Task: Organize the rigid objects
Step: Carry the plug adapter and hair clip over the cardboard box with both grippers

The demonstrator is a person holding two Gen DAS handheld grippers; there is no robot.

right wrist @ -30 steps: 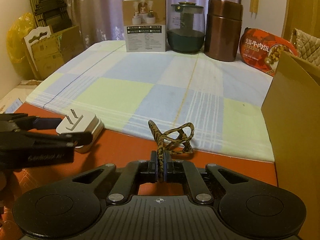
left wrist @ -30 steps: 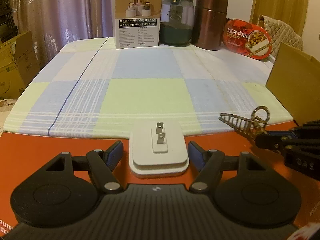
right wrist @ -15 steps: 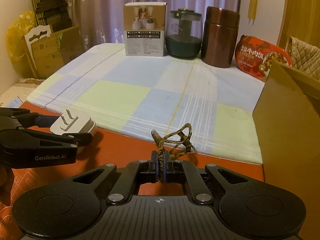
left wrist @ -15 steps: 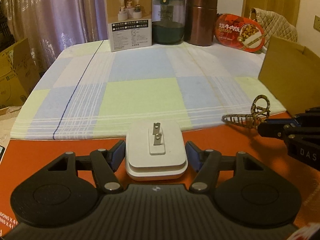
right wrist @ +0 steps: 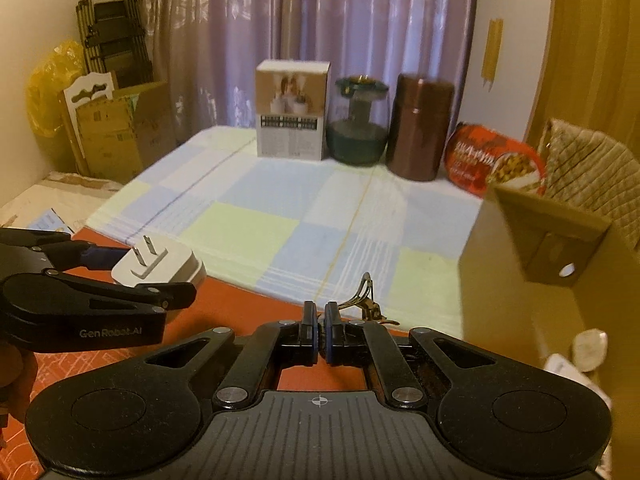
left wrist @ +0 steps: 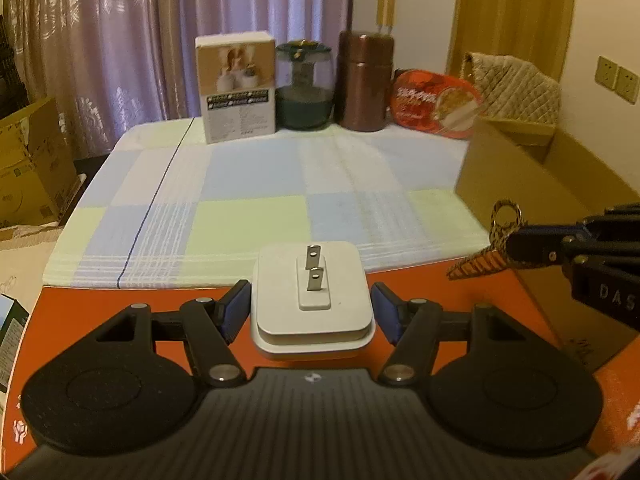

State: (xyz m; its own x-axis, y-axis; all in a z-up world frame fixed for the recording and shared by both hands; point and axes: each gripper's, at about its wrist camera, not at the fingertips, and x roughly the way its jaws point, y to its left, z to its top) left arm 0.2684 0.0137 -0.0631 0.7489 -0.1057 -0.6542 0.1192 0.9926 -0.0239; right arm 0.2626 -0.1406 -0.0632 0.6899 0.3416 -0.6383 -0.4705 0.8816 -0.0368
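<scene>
My left gripper [left wrist: 311, 307] is shut on a white plug adapter [left wrist: 312, 300], prongs up, and holds it above the orange surface [left wrist: 100, 300]. The adapter also shows in the right wrist view [right wrist: 160, 266], lifted. My right gripper [right wrist: 319, 326] is shut on a leopard-print hair claw clip [right wrist: 366, 300], which sticks out past the fingertips. The clip also shows in the left wrist view [left wrist: 490, 248], held in the air beside an open cardboard box [left wrist: 532, 184]. The box stands at the right in the right wrist view [right wrist: 532, 280].
A checkered cloth [left wrist: 260, 184] covers the table. At its far edge stand a product box [left wrist: 236, 86], a dark glass jar [left wrist: 304, 84], a copper canister [left wrist: 364, 80] and a red food bowl [left wrist: 436, 102]. Cardboard boxes [right wrist: 116, 132] stand on the floor at left.
Both grippers have risen and moved toward the cardboard box. The adapter has closed between the left fingers and lifted off the orange surface. The clip has turned in the right grip.
</scene>
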